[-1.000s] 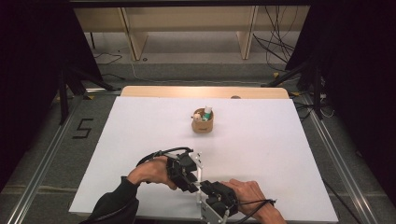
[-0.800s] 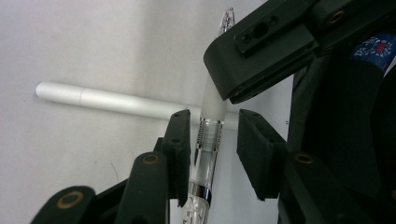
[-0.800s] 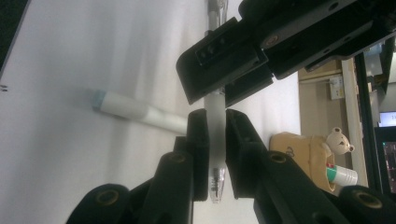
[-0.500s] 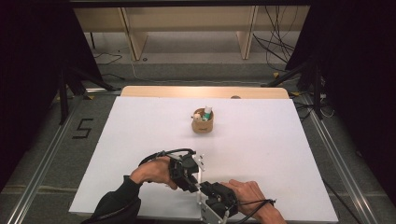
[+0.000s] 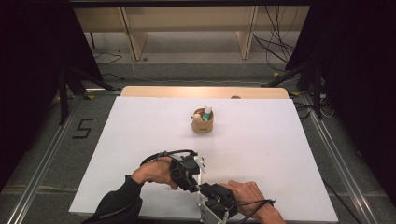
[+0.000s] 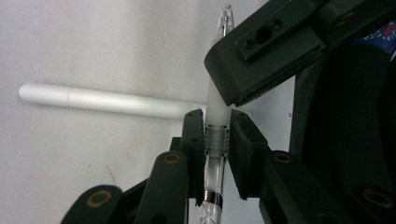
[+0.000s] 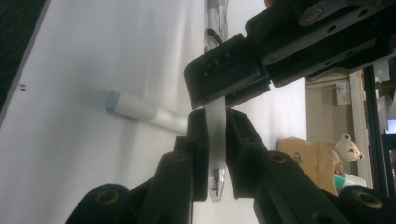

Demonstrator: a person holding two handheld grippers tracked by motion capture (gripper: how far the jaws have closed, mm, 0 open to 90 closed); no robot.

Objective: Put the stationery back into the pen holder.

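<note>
A white sheet [image 5: 140, 140] is spread over the desk, and a strip of bare wood [image 5: 201, 92] is left showing along its far edge. A small tan cup [image 5: 202, 125] is set on the sheet toward the far middle; a little bear figure [image 5: 198, 117] and a white tube with a green band [image 5: 207, 111] are held in it. A white marker [image 6: 107, 101] is laid flat on the sheet. A "5" [image 5: 82, 128] is marked on the floor at the left.

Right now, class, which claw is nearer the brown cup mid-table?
Left. The left claw, jaws just closed further on the clear pen, lies short of the brown cup; the right claw, also gripping the pen, sits farther back.
</note>
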